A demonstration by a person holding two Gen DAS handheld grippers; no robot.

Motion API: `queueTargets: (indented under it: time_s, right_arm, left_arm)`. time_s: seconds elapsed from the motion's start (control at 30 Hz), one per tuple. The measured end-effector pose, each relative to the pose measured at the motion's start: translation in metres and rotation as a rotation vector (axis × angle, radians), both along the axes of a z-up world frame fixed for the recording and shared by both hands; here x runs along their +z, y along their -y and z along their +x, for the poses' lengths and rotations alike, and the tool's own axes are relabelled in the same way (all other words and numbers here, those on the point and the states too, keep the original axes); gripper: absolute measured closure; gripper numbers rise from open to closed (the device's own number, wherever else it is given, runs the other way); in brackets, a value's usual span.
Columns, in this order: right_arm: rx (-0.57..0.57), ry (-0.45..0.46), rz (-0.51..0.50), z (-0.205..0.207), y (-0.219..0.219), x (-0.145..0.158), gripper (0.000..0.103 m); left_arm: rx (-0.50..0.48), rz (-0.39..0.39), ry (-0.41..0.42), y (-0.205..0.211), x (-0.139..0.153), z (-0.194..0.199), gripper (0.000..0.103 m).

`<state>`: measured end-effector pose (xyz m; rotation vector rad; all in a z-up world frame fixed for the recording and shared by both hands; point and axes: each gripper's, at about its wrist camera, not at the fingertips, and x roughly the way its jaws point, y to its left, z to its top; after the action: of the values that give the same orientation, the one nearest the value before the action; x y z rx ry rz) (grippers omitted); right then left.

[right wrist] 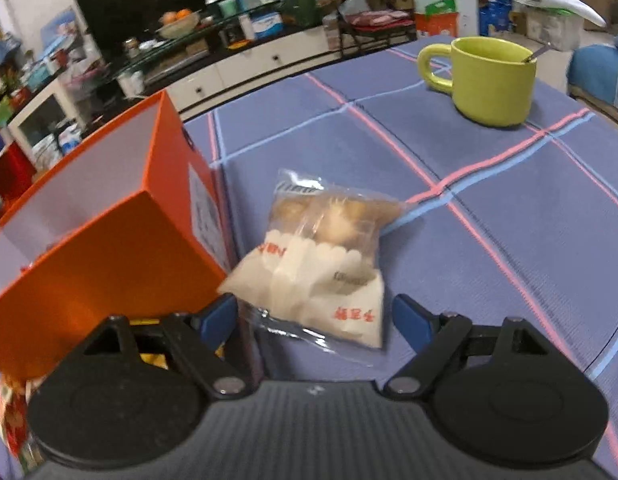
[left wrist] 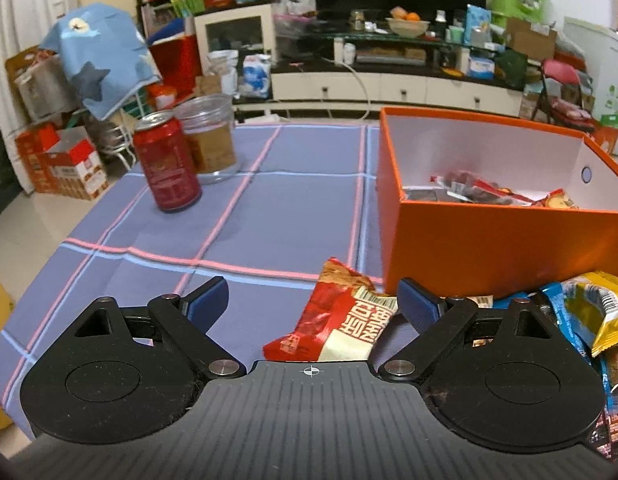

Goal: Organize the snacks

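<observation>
A few wrapped snacks (left wrist: 485, 192) already lie in the open orange cardboard box (left wrist: 505, 240), right of frame. Left gripper (left wrist: 313, 304) gapes over a red-and-white crinkly packet (left wrist: 337, 320); right gripper (right wrist: 315, 316) gapes over a clear bun bag (right wrist: 321, 264) at centre – both unpicked, more loose packets (left wrist: 589, 312) wait

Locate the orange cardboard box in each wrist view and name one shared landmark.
Left wrist: orange cardboard box at right of centre, open top showing packets inside.
Right wrist: the same box at left, corner toward the camera.
Shared landmark: purple checked tablecloth under it.
</observation>
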<state>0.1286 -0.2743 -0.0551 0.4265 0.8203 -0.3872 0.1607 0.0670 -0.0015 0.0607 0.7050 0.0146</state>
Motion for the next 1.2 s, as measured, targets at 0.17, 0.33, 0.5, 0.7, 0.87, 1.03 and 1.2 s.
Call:
queueTargets:
  time_s: [0.17, 0.33, 0.5, 0.7, 0.87, 1.03, 1.2]
  right_arm:
    - [0.042, 0.080, 0.008, -0.028, 0.019, 0.019, 0.017]
    - [0.011, 0.111, 0.036, -0.029, 0.018, 0.020, 0.016]
    - [0.028, 0.076, 0.026, -0.013, 0.015, 0.009, 0.016]
    - [0.024, 0.059, 0.028, -0.005, 0.017, 0.000, 0.016]
    - [-0.007, 0.075, 0.037, 0.000, 0.022, -0.004, 0.016]
    - [-0.024, 0.072, -0.018, 0.009, 0.019, -0.006, 0.016]
    - [-0.077, 0.084, -0.051, 0.012, 0.026, -0.008, 0.016]
  left_arm:
    - [-0.041, -0.030, 0.023, -0.010, 0.003, 0.004, 0.028]
    - [-0.155, -0.034, 0.012, -0.027, -0.010, 0.017, 0.027]
    - [-0.241, -0.049, -0.018, -0.024, -0.022, 0.022, 0.028]
    - [-0.287, 0.038, -0.053, -0.001, -0.040, 0.032, 0.027]
    - [-0.264, 0.023, -0.104, 0.008, -0.053, 0.040, 0.028]
    - [-0.251, 0.039, -0.130, 0.010, -0.058, 0.037, 0.028]
    - [-0.238, 0.029, -0.135, 0.009, -0.060, 0.034, 0.028]
